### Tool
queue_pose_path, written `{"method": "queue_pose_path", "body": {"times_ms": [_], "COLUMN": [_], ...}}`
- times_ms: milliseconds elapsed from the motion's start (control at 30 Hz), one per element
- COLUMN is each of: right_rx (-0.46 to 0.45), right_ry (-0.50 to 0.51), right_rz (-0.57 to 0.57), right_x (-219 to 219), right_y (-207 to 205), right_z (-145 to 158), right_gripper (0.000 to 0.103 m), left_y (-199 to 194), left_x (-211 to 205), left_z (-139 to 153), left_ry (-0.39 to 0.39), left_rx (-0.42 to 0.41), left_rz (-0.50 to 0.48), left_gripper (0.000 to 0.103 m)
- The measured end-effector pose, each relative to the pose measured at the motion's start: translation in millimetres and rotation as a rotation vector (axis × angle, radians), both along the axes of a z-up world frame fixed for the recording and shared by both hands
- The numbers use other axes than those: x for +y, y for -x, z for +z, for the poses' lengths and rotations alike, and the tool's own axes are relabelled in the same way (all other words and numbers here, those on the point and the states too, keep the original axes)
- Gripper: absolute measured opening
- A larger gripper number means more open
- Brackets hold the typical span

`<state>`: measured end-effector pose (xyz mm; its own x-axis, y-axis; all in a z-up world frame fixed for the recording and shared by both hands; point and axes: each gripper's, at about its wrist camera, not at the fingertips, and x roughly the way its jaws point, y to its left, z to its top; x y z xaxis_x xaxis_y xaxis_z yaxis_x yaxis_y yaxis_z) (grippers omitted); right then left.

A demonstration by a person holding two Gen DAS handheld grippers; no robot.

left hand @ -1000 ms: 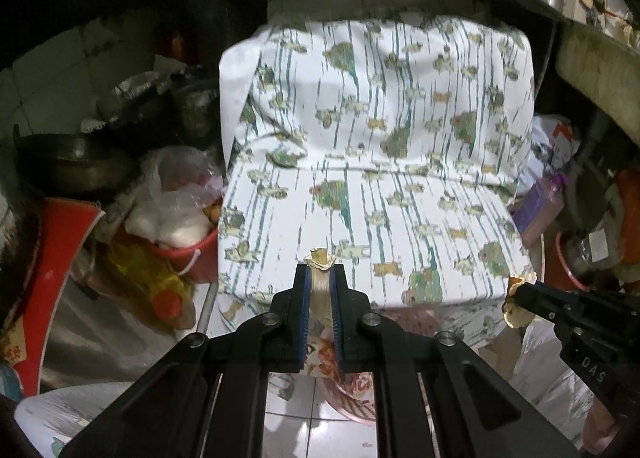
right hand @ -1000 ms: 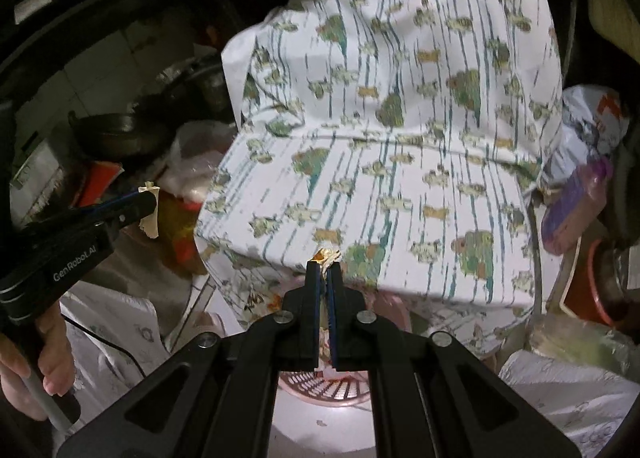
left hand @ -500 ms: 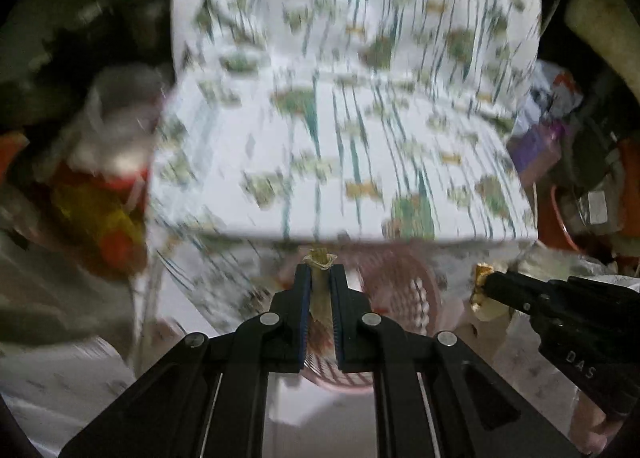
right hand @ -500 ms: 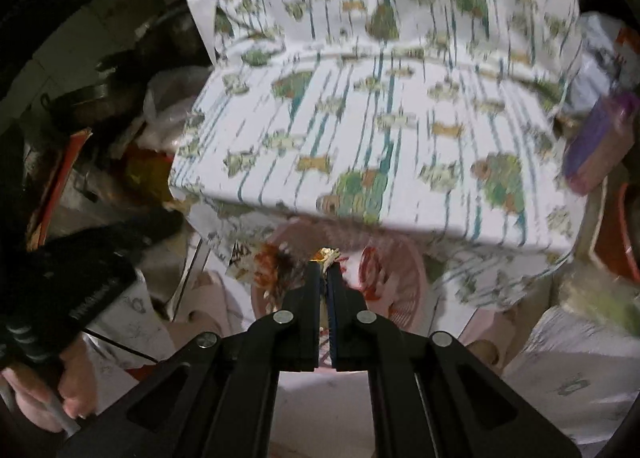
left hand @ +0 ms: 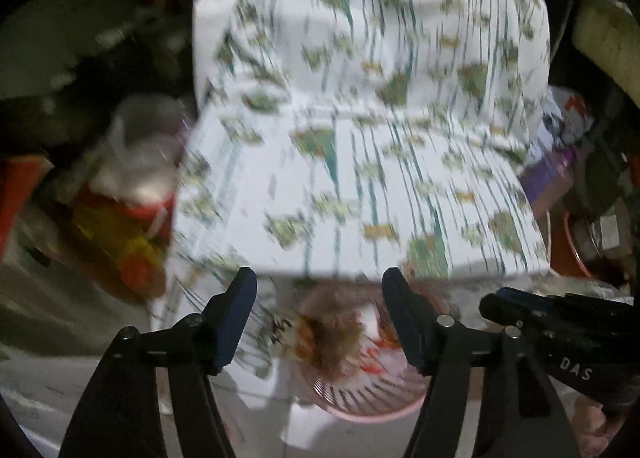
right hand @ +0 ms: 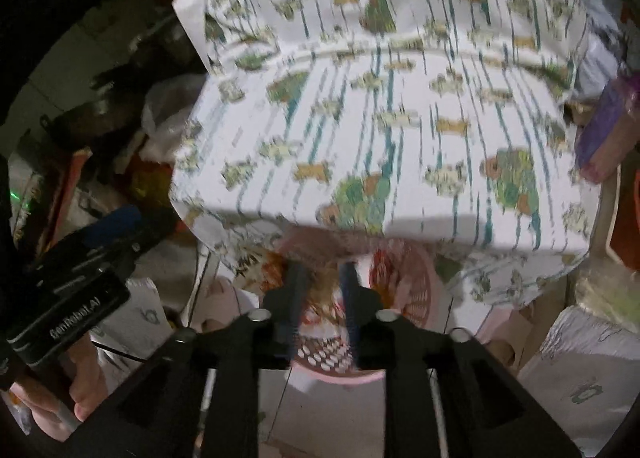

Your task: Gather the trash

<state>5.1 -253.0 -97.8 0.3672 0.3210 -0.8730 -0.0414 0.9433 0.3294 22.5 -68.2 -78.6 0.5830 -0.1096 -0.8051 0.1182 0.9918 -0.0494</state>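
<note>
A pink slotted basket [left hand: 372, 414] holding wrappers stands on the floor under the front edge of a table draped in a white cloth [left hand: 360, 178] with green and yellow prints. My left gripper [left hand: 320, 290] hangs over the basket with its jaws opening wide; nothing is between the pads, and a blurred brown scrap [left hand: 332, 334] lies below them in the basket. My right gripper [right hand: 322, 278] is also above the basket [right hand: 432, 290], its jaws opening a narrow gap. A blurred yellowish scrap [right hand: 325, 292] shows loose in that gap. Each gripper appears at the edge of the other's view.
A red bucket with a plastic bag [left hand: 132, 194] sits left of the table among dark pots. A purple pack [right hand: 600, 134] lies at the right. White bags [right hand: 580, 378] rest on the floor on the right. A hand [right hand: 80, 398] holds the left gripper's handle.
Both grippers came down over the pink basket. Each was shut on a small scrap; now both sets of jaws have parted and the scraps are no longer pinched.
</note>
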Motion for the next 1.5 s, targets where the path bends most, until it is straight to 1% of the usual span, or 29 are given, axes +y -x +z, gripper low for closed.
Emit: {"method": "queue_pose_path", "body": {"times_ms": [33, 100, 133, 167, 200, 233, 267, 300, 333, 367, 400, 433, 467, 500, 533, 567, 600, 667, 700, 767, 800, 933, 1133, 1267, 1500], "right_rx": [-0.029, -0.077, -0.108, -0.135, -0.159, -0.182, -0.206, -0.226, -0.239, -0.248, -0.253, -0.245, -0.246, -0.263, -0.287, -0.308, -0.324, -0.372, -0.394, -0.411, -0.413, -0.387, -0.392, -0.390, -0.371], "right_ry": [0.014, 0.048, 0.063, 0.067, 0.069, 0.071, 0.072, 0.083, 0.102, 0.117, 0.133, 0.168, 0.189, 0.182, 0.162, 0.148, 0.143, 0.150, 0.171, 0.214, 0.220, 0.219, 0.273, 0.302, 0.305], "right_rz": [-0.004, -0.014, -0.022, -0.028, -0.036, -0.044, -0.053, -0.063, -0.075, -0.084, -0.094, -0.109, -0.115, -0.113, -0.111, -0.114, -0.119, -0.121, -0.126, -0.151, -0.153, -0.139, -0.095, -0.071, -0.075], "right_x": [1, 4, 5, 4, 5, 4, 4, 4, 6, 7, 8, 10, 11, 12, 13, 13, 14, 16, 18, 21, 22, 23, 33, 40, 42], "right_y": [1, 3, 6, 7, 10, 12, 14, 16, 18, 20, 21, 23, 25, 29, 33, 37, 39, 43, 44, 44, 43, 38, 37, 36, 35], "right_z": [6, 19, 26, 34, 42, 50, 58, 67, 76, 84, 91, 99, 105, 112, 119, 125, 128, 133, 133, 129, 127, 116, 103, 96, 89], "right_gripper": [0.028, 0.033, 0.040, 0.046, 0.057, 0.064, 0.068, 0.074, 0.080, 0.083, 0.089, 0.092, 0.092, 0.094, 0.101, 0.103, 0.103, 0.103, 0.103, 0.103, 0.103, 0.103, 0.103, 0.103, 0.103], "left_y": [1, 4, 6, 8, 10, 12, 15, 19, 24, 27, 32, 36, 40, 41, 43, 45, 47, 48, 48, 47, 47, 44, 38, 36, 33], "left_x": [3, 9, 13, 16, 20, 23, 25, 28, 30, 32, 34, 36, 37, 39, 41, 44, 46, 53, 55, 57, 58, 58, 58, 62, 67], "left_z": [7, 19, 27, 32, 40, 47, 52, 59, 67, 72, 78, 86, 92, 95, 100, 103, 106, 110, 112, 112, 112, 106, 97, 91, 91], "left_ry": [-0.003, 0.005, 0.015, 0.022, 0.028, 0.027, 0.021, 0.014, 0.022, 0.023, 0.013, 0.003, -0.007, -0.019, -0.029, -0.028, -0.023, -0.013, -0.009, -0.016, -0.027, -0.066, -0.061, -0.027, -0.049], "left_rx": [-0.023, -0.060, -0.078, -0.090, -0.108, -0.121, -0.126, -0.129, -0.143, -0.155, -0.168, -0.189, -0.206, -0.215, -0.228, -0.246, -0.261, -0.281, -0.284, -0.291, -0.294, -0.290, -0.270, -0.259, -0.270], "left_rz": [0.009, 0.030, 0.039, 0.044, 0.052, 0.058, 0.064, 0.068, 0.061, 0.060, 0.066, 0.070, 0.075, 0.082, 0.093, 0.101, 0.110, 0.127, 0.126, 0.123, 0.129, 0.129, 0.117, 0.115, 0.126], "left_gripper": [0.068, 0.072, 0.073, 0.076, 0.080, 0.082, 0.085, 0.085, 0.085, 0.086, 0.087, 0.088, 0.090, 0.094, 0.095, 0.099, 0.103, 0.103, 0.103, 0.103, 0.103, 0.103, 0.103, 0.103, 0.103]}}
